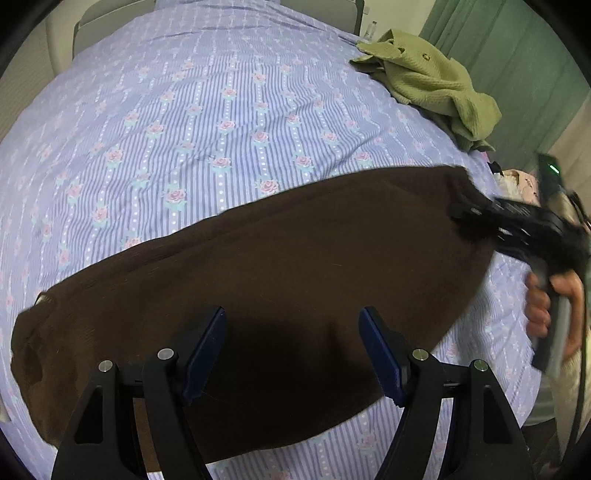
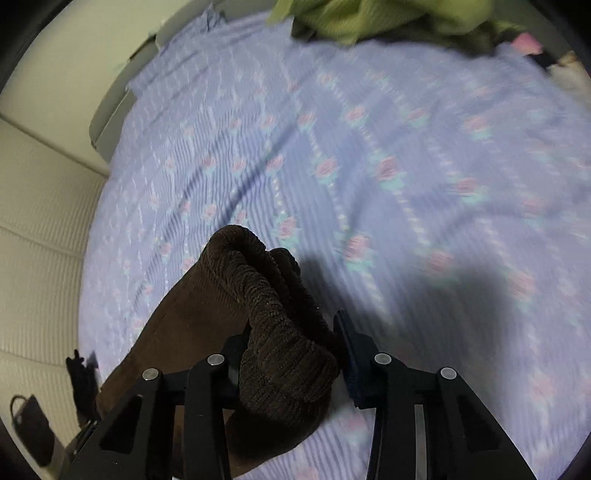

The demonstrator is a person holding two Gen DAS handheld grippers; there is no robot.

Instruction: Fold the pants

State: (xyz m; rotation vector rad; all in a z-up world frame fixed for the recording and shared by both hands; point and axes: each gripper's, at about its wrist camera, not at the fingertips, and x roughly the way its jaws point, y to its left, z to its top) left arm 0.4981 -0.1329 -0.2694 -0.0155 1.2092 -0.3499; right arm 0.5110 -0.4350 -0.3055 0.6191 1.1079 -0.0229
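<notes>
Dark brown corduroy pants (image 1: pixel 280 280) lie spread across the lilac flowered bedsheet (image 1: pixel 207 110). My left gripper (image 1: pixel 293 354) is open just above the pants' near part, holding nothing. My right gripper (image 1: pixel 465 216) is at the pants' right end. In the right wrist view the right gripper (image 2: pixel 295 354) has a bunched fold of the brown pants (image 2: pixel 273 314) between its fingers, lifted off the sheet (image 2: pixel 406 184). The right wrist view is blurred.
A crumpled green garment (image 1: pixel 432 85) lies at the bed's far right edge and shows in the right wrist view (image 2: pixel 369 18). A pink item (image 1: pixel 524 184) sits beside the bed's right edge. Cream wall panels (image 2: pixel 37 221) and a dark bag (image 2: pixel 29 428) are left of the bed.
</notes>
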